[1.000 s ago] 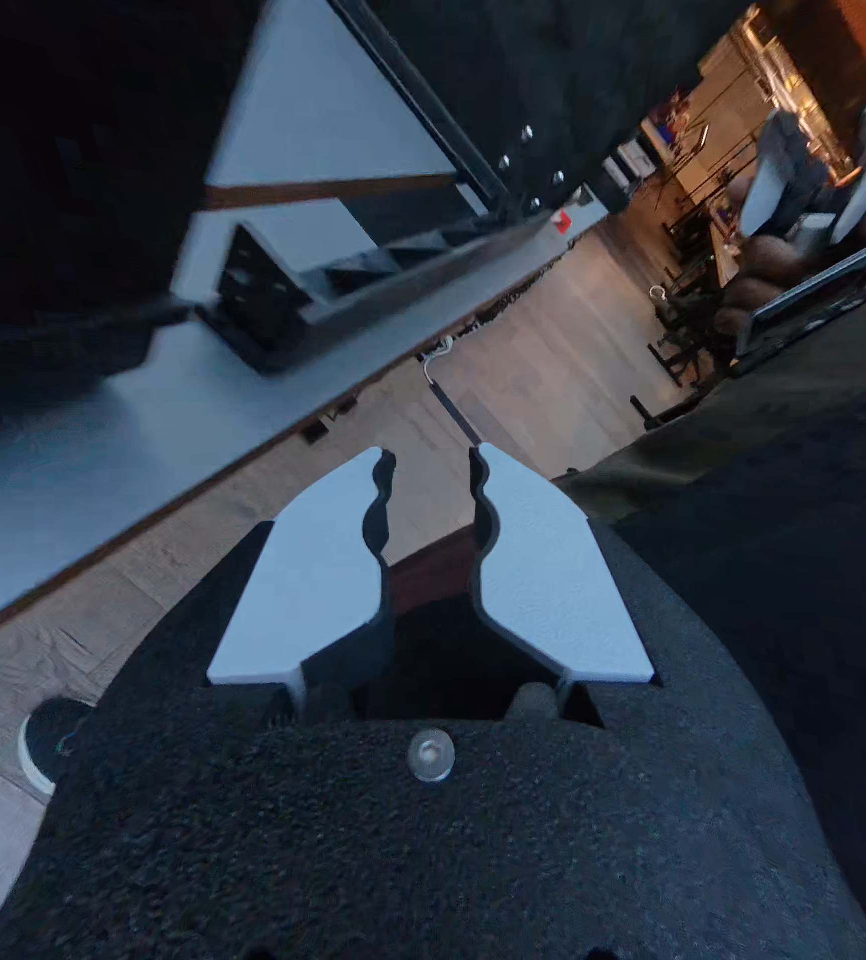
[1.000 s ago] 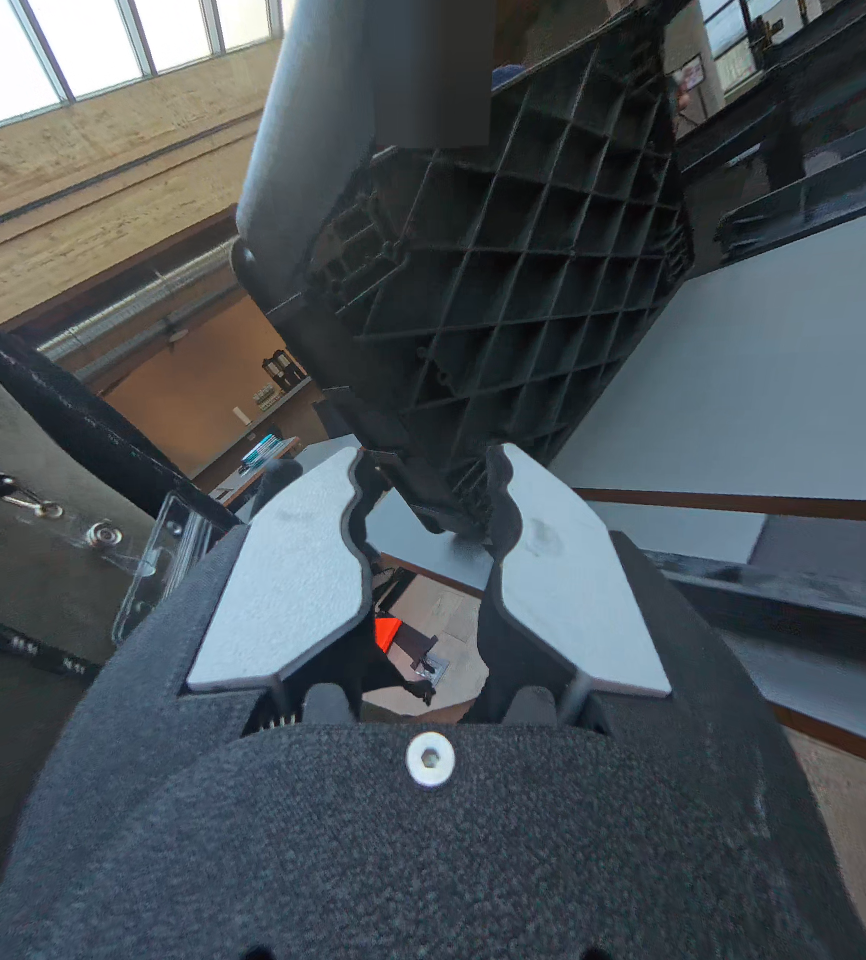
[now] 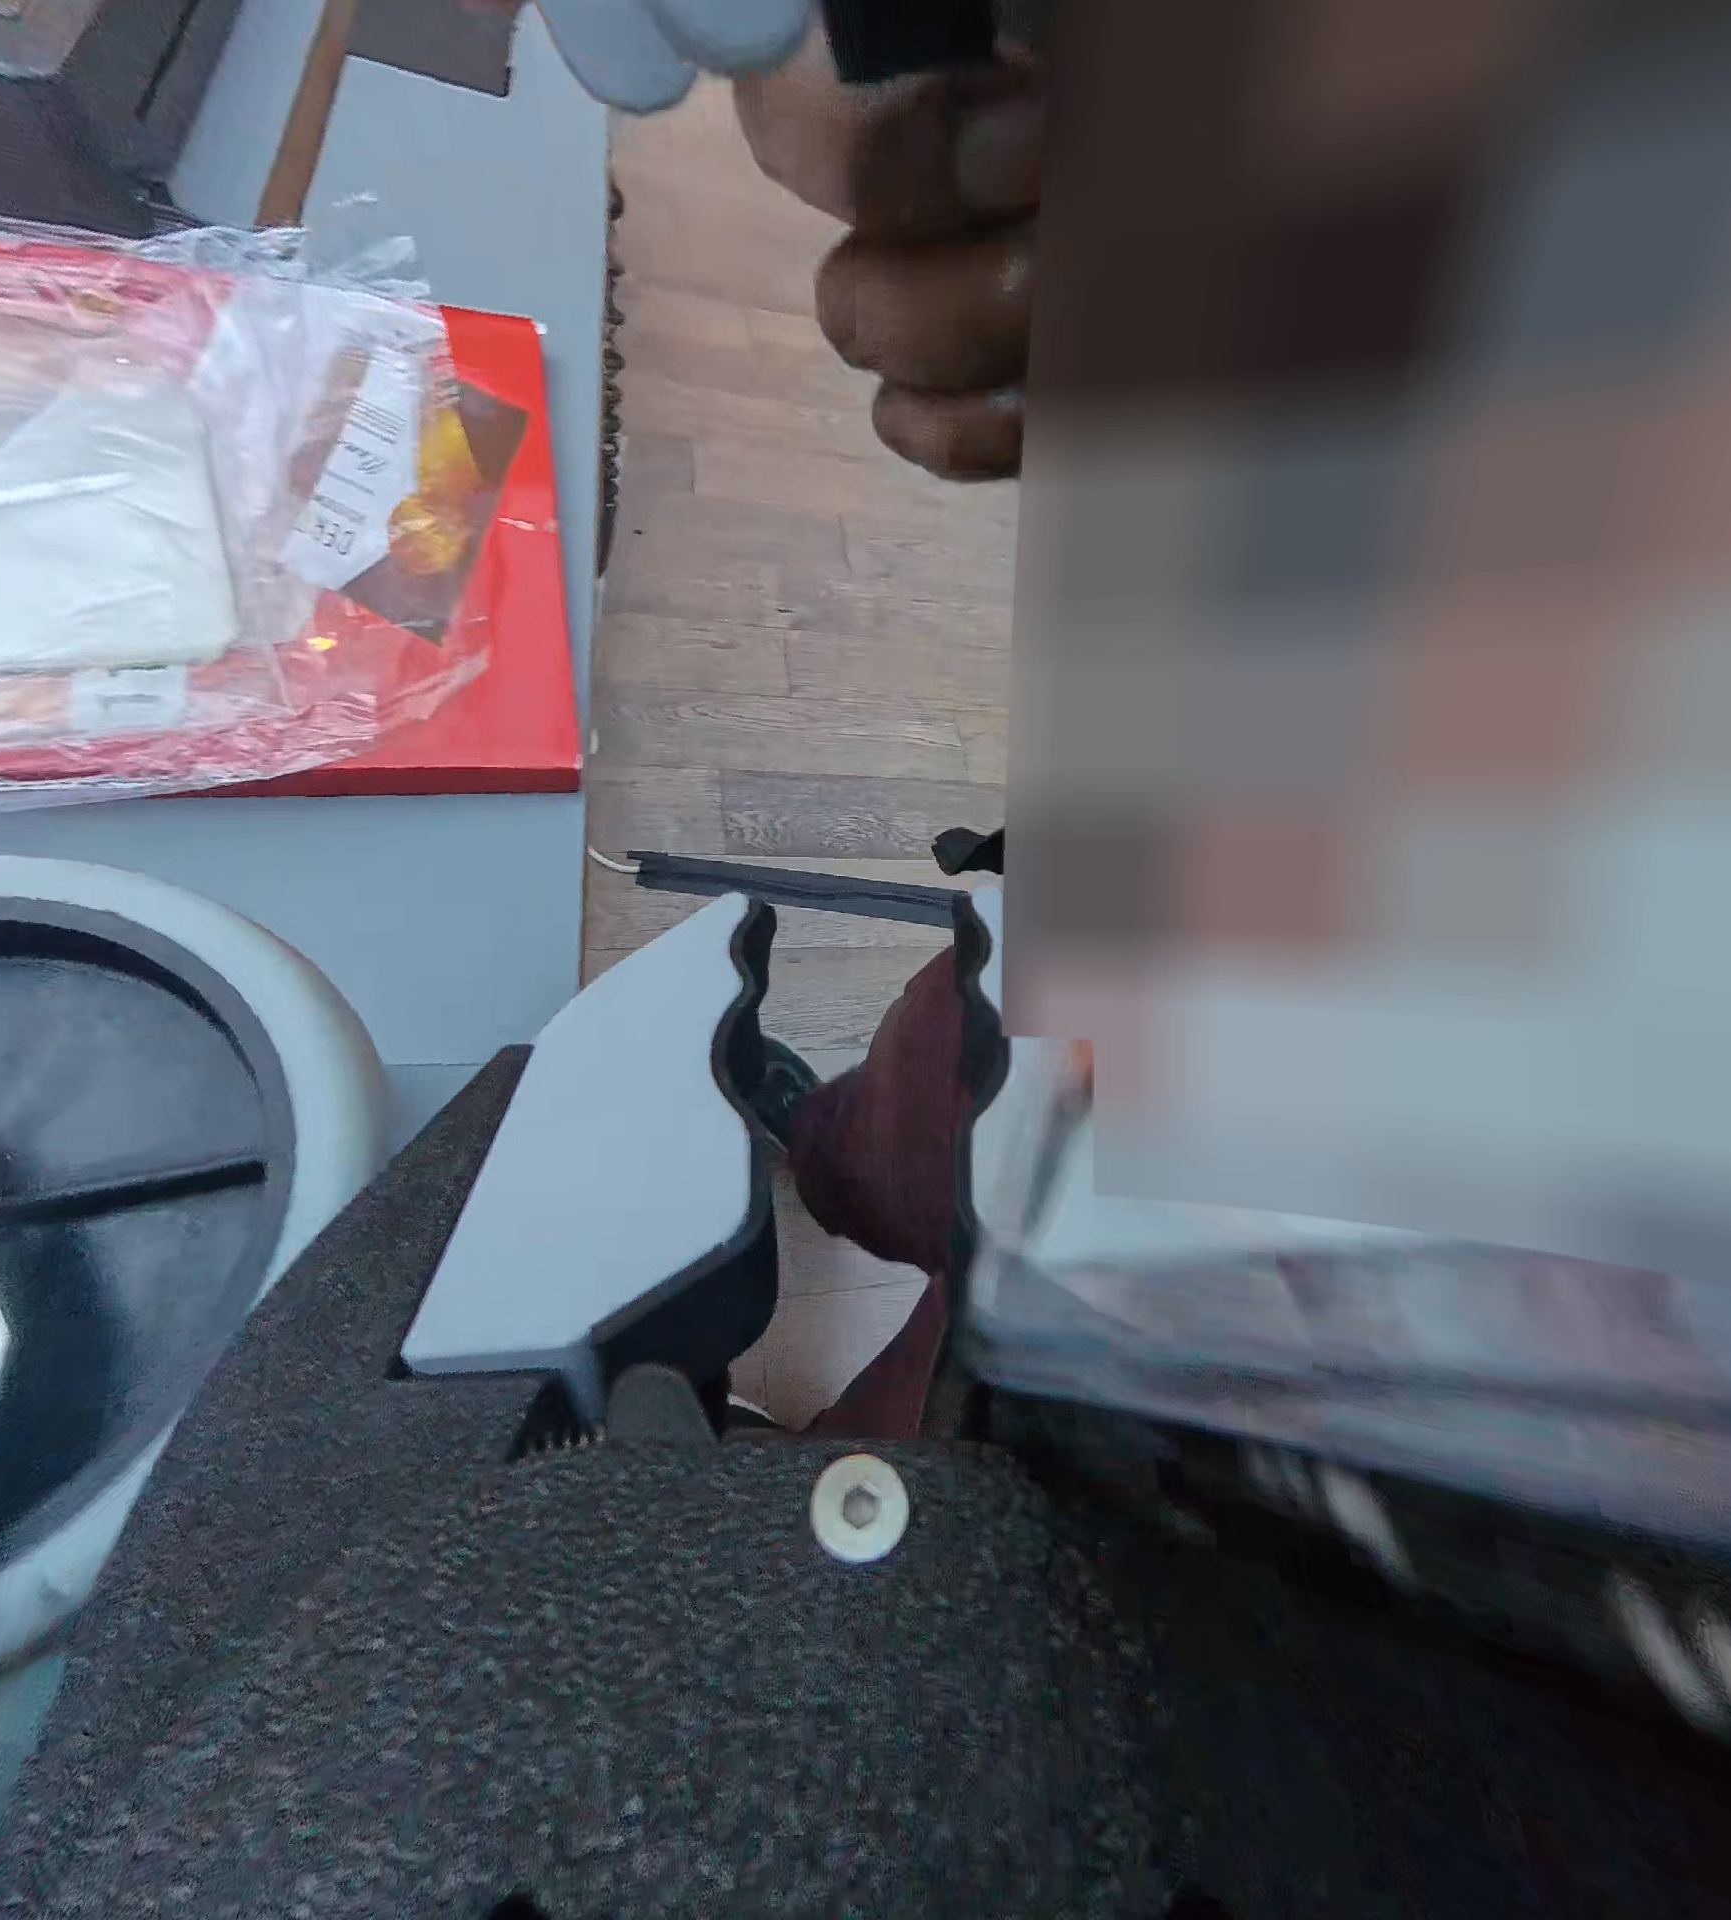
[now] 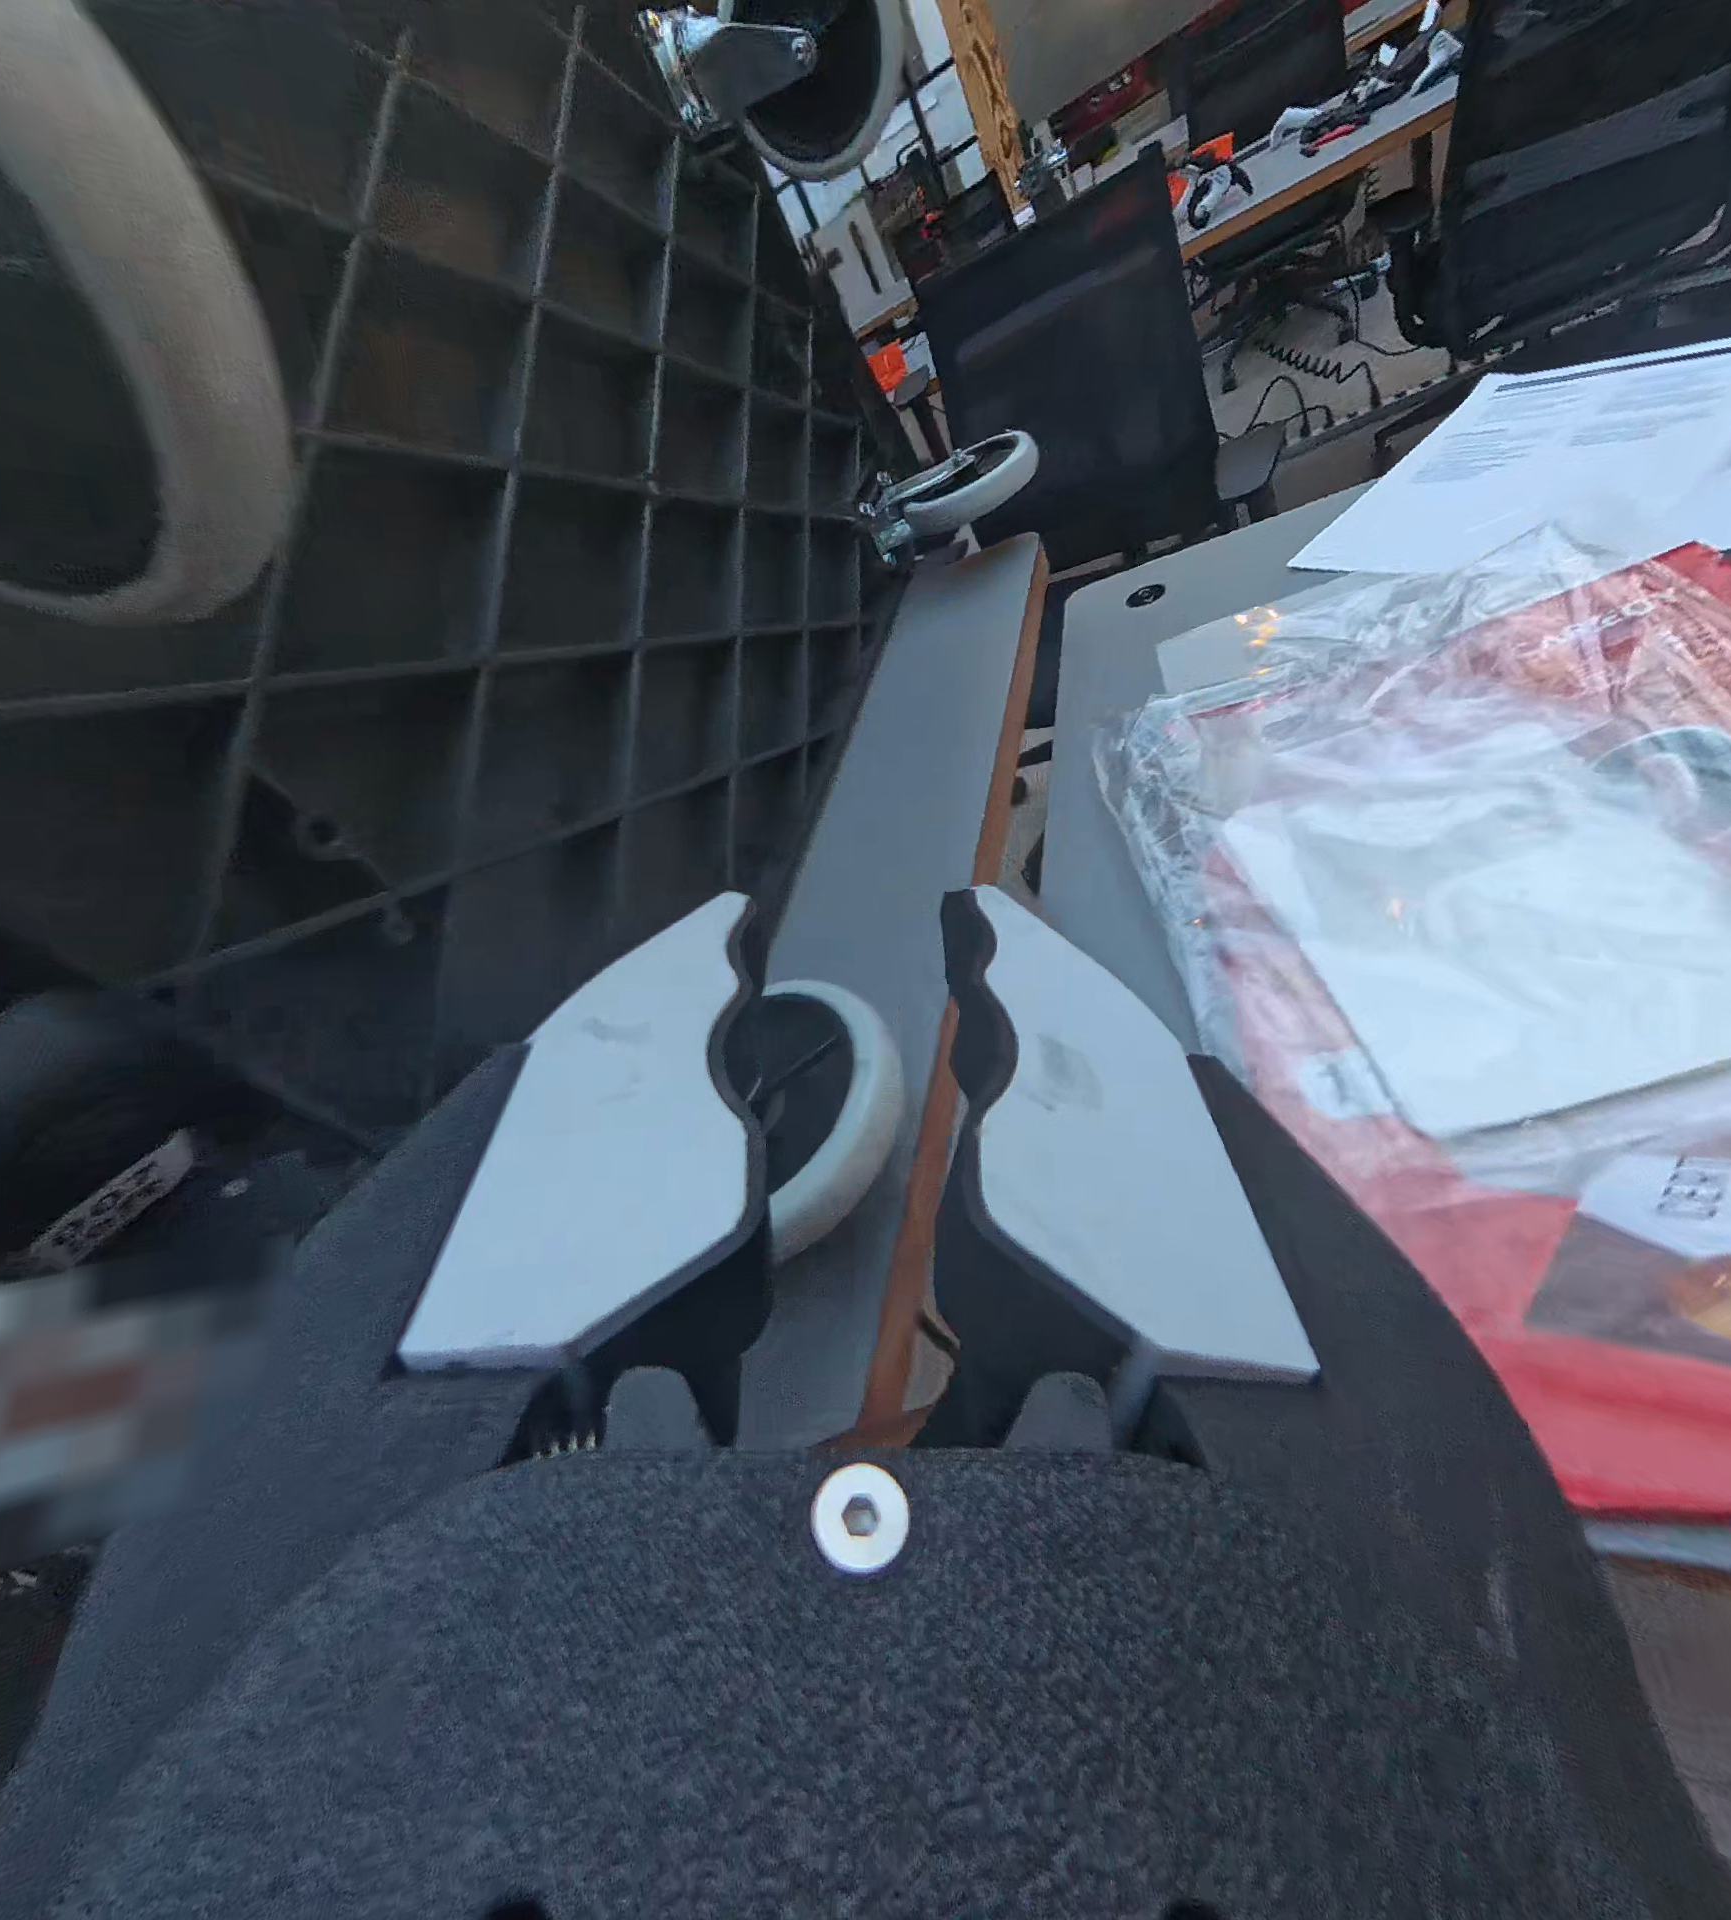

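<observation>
left wrist view: left gripper [image 3: 856, 914] hanging spread, pinching nothing, over wood floor [image 3: 799, 582] past the grey table [image 3: 487, 894] edge; right finger half hidden by blur. white caster wheel [image 3: 321, 1039] sitting at 9 o'clock, red packet [image 3: 518, 582] in clear wrap at 10 o'clock.

right wrist view: right gripper [image 4: 850, 914] hanging spread, holding nothing; loose caster wheel [image 4: 840, 1132] lying just past the left finger. black ribbed base [image 4: 528, 520] standing at 11 o'clock, red packet [image 4: 1463, 1039] at 3 o'clock.

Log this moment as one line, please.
left gripper: open, empty, over floor | right gripper: open, empty, above wheel | red packet on table
</observation>
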### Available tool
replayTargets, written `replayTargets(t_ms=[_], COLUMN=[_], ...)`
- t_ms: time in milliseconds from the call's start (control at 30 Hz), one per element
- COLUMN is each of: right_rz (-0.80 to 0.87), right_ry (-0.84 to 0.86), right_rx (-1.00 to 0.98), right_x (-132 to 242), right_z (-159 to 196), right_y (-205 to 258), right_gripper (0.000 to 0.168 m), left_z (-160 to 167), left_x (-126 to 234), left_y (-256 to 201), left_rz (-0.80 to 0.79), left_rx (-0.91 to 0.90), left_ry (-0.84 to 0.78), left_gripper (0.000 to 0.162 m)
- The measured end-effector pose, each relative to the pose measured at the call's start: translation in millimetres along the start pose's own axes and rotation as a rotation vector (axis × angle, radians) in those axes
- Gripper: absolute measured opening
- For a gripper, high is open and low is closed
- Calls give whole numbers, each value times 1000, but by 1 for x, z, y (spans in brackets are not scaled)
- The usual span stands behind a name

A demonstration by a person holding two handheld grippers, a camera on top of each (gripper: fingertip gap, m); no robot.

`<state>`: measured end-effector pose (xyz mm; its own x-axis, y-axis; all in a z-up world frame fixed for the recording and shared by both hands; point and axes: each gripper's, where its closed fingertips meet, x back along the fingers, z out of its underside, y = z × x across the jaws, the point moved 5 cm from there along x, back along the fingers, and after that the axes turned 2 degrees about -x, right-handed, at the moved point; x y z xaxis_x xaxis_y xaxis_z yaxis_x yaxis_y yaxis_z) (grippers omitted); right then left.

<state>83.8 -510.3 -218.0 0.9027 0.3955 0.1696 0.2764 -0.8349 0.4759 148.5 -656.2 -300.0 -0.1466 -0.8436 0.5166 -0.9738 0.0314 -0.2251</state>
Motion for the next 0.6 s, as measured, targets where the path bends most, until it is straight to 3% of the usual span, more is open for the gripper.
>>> replayTargets(t_ms=[33,300,433,600], right_rz=[-9,-221,-237,-250], right_ry=[14,134,183,196], right_rx=[23,145,225,203], right_x=[-12,-103,-124,-139], right_z=[-7,-62,-89,-98], right_y=[-19,-169,-232,-290], right_gripper=[35,32,33,33], left_z=[-3,-42,-66,-81], left_x=[-8,-90,-115,-140], left_y=[9,89,106,134], left_rz=[-39,-479,-585,-669], left_rx=[23,411,545,694], left_ry=[4,-5,34,63], left_gripper=[34,33,32,32])
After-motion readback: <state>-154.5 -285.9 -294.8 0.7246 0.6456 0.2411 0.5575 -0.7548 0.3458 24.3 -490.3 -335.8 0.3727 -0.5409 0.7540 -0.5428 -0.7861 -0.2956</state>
